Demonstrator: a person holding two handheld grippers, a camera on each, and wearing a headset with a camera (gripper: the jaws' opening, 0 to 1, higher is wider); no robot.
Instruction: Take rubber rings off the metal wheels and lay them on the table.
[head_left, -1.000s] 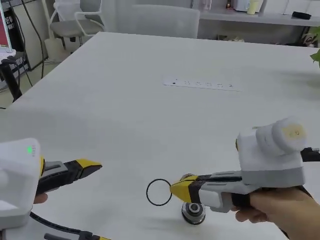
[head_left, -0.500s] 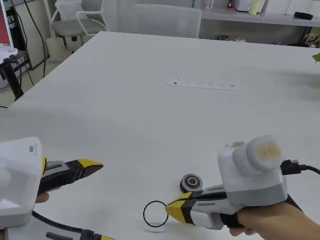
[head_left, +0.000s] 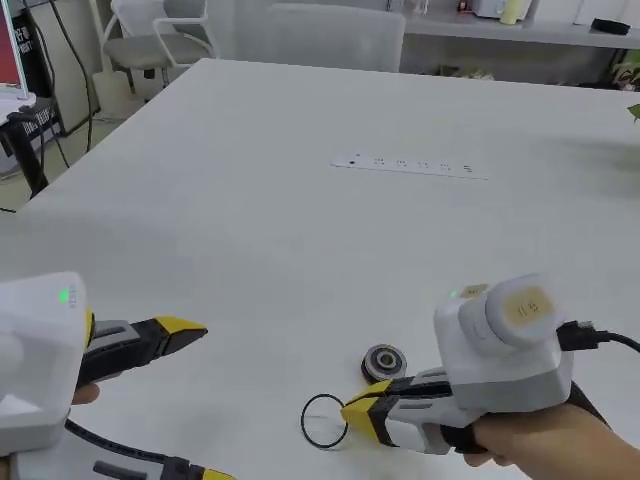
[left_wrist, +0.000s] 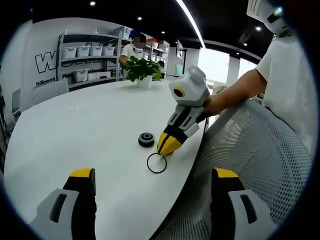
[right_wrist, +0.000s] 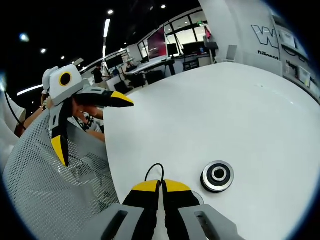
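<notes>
A thin black rubber ring (head_left: 304, 421) rests on the white table (head_left: 300, 230) near its front edge, pinched at one side by my right gripper (head_left: 352, 414), which is shut on it. In the right gripper view the ring (right_wrist: 149, 170) sticks out beyond the closed yellow tips (right_wrist: 160, 186). The bare metal wheel (head_left: 384, 362) lies flat just beyond, apart from the ring; wheel (right_wrist: 218, 175). My left gripper (head_left: 197, 400) hovers open at the left, holding nothing. Its own view looks across at the ring (left_wrist: 148, 163), the wheel (left_wrist: 146, 139) and the right gripper (left_wrist: 167, 146).
A flush power strip (head_left: 410, 166) sits in the table's middle. Chairs (head_left: 150, 35) stand beyond the far edge. A potted plant (left_wrist: 142, 69) is on the far end of the table. A mesh chair back (left_wrist: 250, 150) is by the near edge.
The right gripper has drawn back toward the near edge with the ring. The wheel, earlier under the gripper, now lies beyond it in the open. The left gripper has stayed put.
</notes>
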